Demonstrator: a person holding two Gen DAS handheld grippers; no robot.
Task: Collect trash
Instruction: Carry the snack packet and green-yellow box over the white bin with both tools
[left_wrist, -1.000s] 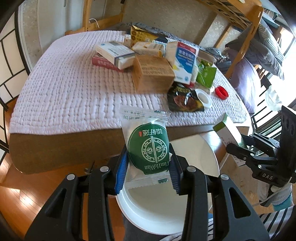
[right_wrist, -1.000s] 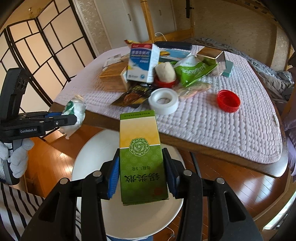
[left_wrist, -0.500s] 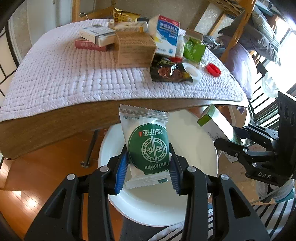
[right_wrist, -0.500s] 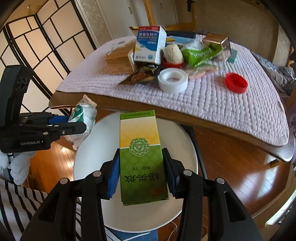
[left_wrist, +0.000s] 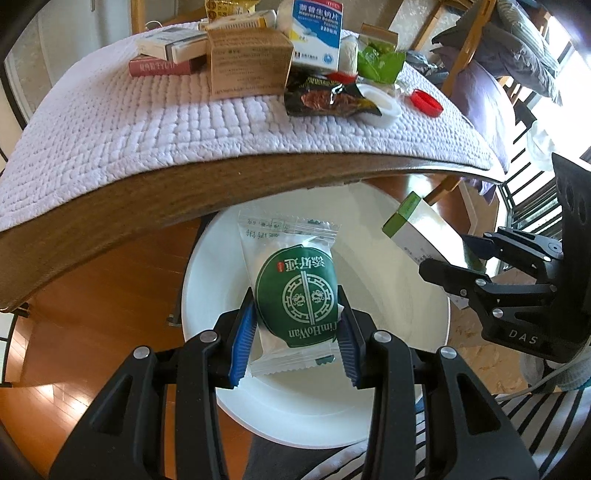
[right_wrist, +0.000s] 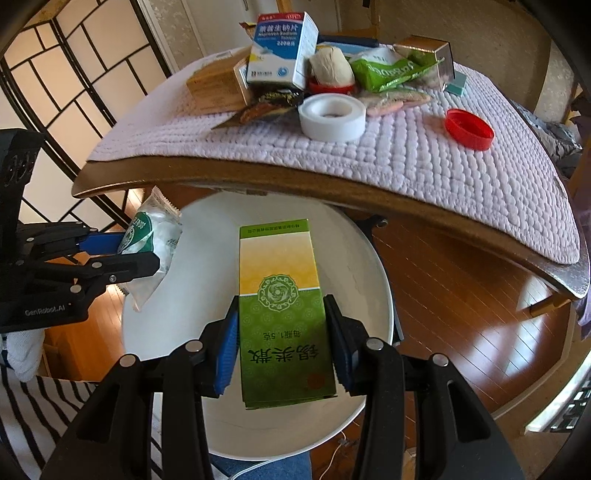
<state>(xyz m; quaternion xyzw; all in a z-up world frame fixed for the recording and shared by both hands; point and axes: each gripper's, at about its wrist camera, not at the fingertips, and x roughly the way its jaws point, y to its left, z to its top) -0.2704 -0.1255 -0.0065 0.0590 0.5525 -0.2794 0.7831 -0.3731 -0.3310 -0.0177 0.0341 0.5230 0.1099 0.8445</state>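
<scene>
My left gripper is shut on a white snack packet with a green round label and holds it over a round white bin below the table edge. My right gripper is shut on a green and yellow box and holds it over the same bin. The box shows in the left wrist view, and the packet shows in the right wrist view. More trash lies on the table: a blue and white carton, a dark wrapper, a green bag.
The table has a quilted lilac cover and a brown wooden rim. On it lie a brown box, a white tape roll and a red cap. A folding screen stands at the left. The floor is wood.
Both grippers have dropped lower, from table height to below the rim and over the white bin, each still holding its item.
</scene>
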